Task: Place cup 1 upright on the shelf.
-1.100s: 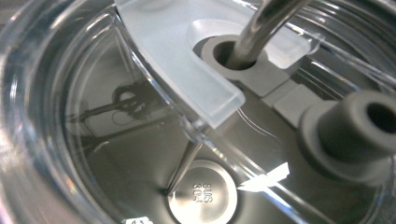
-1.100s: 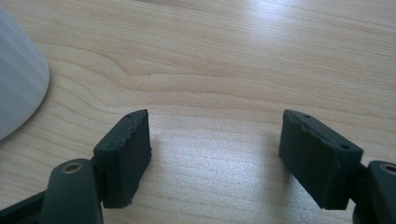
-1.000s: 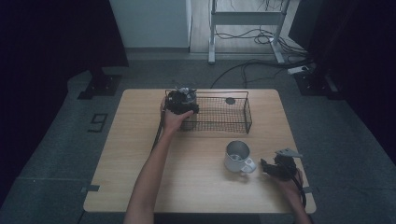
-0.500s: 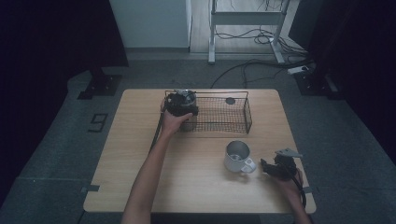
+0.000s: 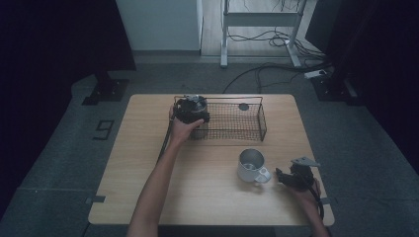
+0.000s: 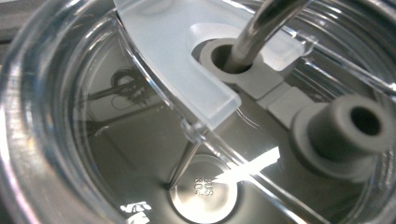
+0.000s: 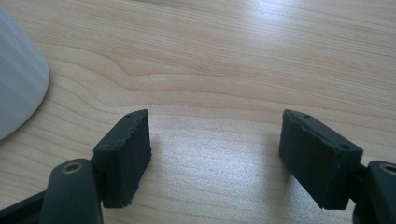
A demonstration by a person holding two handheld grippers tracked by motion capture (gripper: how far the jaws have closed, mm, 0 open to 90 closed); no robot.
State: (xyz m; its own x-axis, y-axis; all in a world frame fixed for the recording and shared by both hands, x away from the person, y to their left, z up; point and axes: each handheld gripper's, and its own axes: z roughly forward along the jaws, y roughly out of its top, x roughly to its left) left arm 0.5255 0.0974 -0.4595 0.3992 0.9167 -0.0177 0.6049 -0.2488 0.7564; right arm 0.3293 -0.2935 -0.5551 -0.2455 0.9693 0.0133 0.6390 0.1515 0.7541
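Observation:
My left gripper (image 5: 190,109) hangs over the left end of a black wire basket (image 5: 247,129), and its jaws are hidden under the hand. The left gripper view looks from very close onto a clear tumbler lid (image 6: 177,60) with a metal straw (image 6: 261,28) through it and a grey stopper (image 6: 345,135); shiny steel shows below. A white mug (image 5: 251,165) stands at the right front of the table. Just right of the mug, my right gripper (image 5: 279,176) rests low over the wood. Its jaws stand wide apart with nothing between them (image 7: 215,154), and the mug's side (image 7: 18,84) lies at the left edge.
The wooden table (image 5: 207,197) stands on a dark floor. A small dark round thing (image 5: 243,106) lies at the basket's far side. Cables and a metal stand's legs (image 5: 257,34) are on the floor beyond the table.
My left gripper has sunk slightly over the basket's left end. The right gripper and the mug have not moved.

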